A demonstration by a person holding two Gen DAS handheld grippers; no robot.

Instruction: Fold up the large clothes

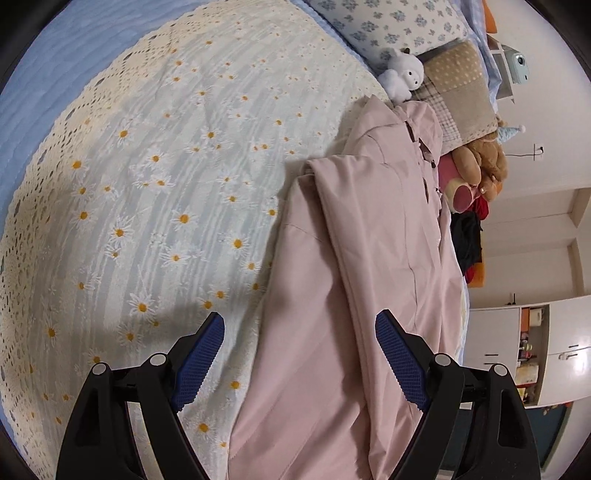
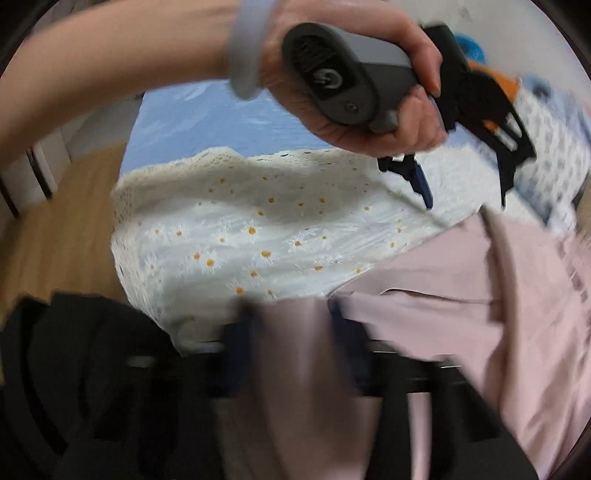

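Observation:
A large pale pink jacket point(image 1: 369, 258) lies lengthwise on the daisy-print bedspread point(image 1: 166, 184), with one sleeve folded over its body. My left gripper point(image 1: 299, 354) is open and empty just above the jacket's lower part; its blue pads point(image 1: 399, 362) do not touch the cloth. It also shows in the right wrist view point(image 2: 461, 192), held in a hand. My right gripper point(image 2: 291, 332) is blurred and appears shut on a fold of the pink jacket point(image 2: 461, 325), which hangs between its fingers.
Pillows point(image 1: 391, 26), a white plush toy point(image 1: 402, 74), a brown teddy bear point(image 1: 480, 158) and dark clothes point(image 1: 467, 240) lie at the head of the bed. White cabinets point(image 1: 517, 350) stand beyond. The wooden floor point(image 2: 62, 221) lies past the bed's edge.

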